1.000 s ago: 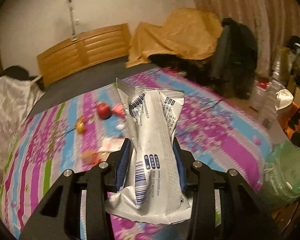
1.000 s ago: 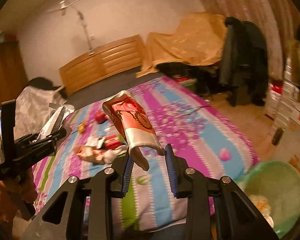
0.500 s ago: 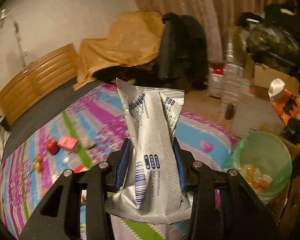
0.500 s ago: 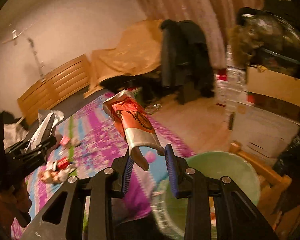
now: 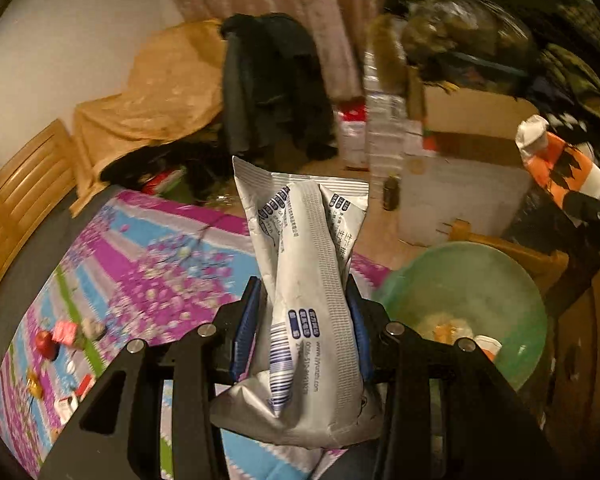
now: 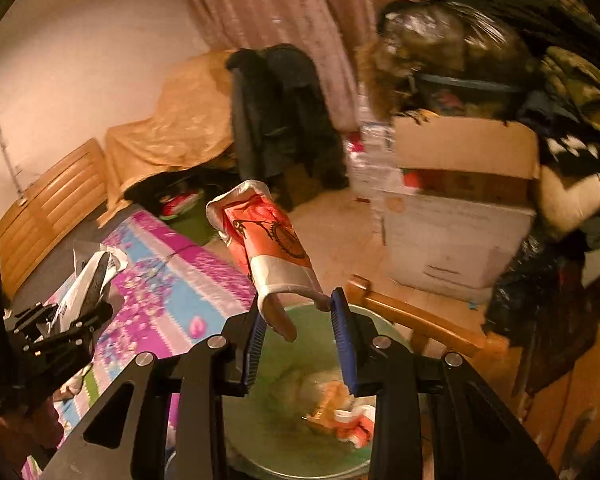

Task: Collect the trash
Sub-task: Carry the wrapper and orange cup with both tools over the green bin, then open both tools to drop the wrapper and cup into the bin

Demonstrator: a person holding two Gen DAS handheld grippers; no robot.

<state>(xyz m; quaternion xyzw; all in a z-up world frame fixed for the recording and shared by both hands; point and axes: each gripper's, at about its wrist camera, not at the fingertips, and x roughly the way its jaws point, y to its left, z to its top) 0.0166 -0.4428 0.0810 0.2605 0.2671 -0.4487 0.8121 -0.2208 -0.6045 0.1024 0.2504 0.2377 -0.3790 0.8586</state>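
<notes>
My left tongs (image 5: 301, 316) are clenching a silver snack wrapper (image 5: 307, 276) over the bed's edge, beside the green bin (image 5: 511, 280). My right tongs (image 6: 300, 332) are gripping an orange wrapper (image 6: 268, 244) above that bin (image 6: 300, 452).

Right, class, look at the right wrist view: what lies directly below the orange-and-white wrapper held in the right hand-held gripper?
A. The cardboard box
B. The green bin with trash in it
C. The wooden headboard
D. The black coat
B. The right hand-held gripper grips the orange-and-white wrapper right over the green bin, whose trash shows between and below the fingers.
</notes>
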